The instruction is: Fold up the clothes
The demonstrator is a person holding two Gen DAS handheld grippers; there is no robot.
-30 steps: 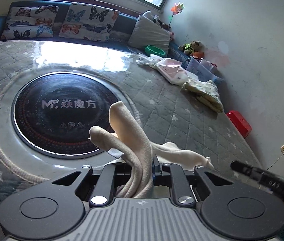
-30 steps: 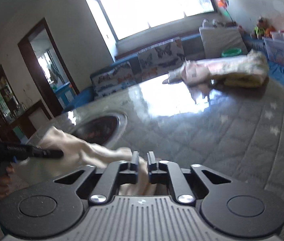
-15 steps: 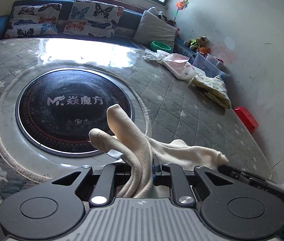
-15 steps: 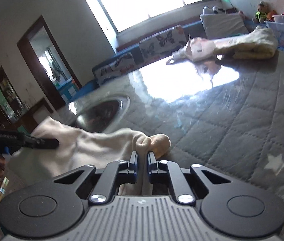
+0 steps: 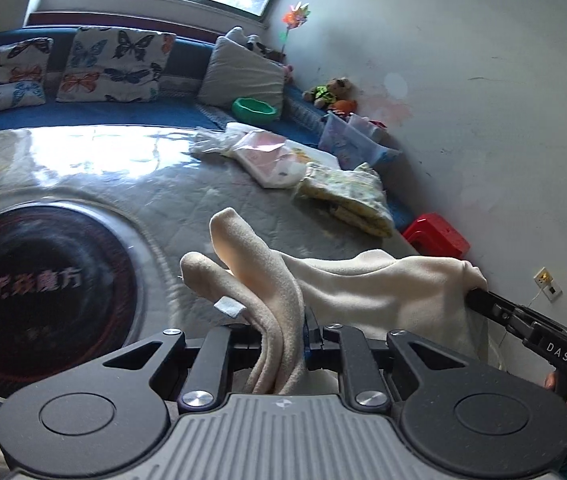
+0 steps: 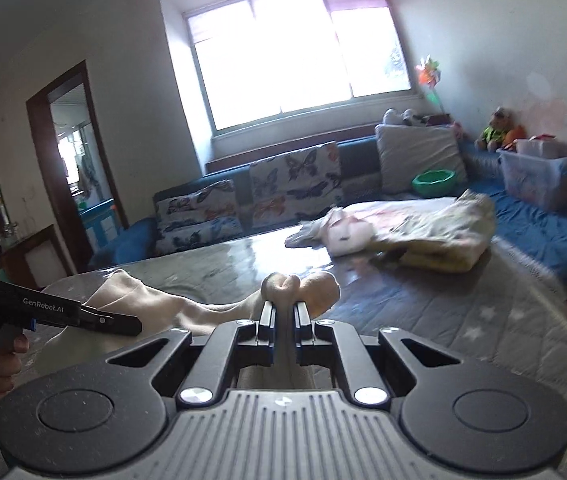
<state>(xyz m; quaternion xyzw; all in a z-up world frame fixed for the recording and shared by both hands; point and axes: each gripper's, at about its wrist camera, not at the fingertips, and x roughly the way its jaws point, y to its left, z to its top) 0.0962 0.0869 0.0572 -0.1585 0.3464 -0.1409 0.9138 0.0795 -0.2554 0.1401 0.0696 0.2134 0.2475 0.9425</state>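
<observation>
Cream fleece garment [image 5: 367, 292] hangs stretched between your two grippers, just above the quilted table [image 5: 203, 196]: your left gripper [image 5: 283, 320] and right gripper [image 6: 283, 312] are each clenched on an end.

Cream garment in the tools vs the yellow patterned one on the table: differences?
The cream garment is plain; the yellow patterned garment is printed. The cream one hangs stretched between the left tool and right tool, both shut on it; the yellow one lies folded and untouched near the table's far edge. Both are soft cloth.
</observation>
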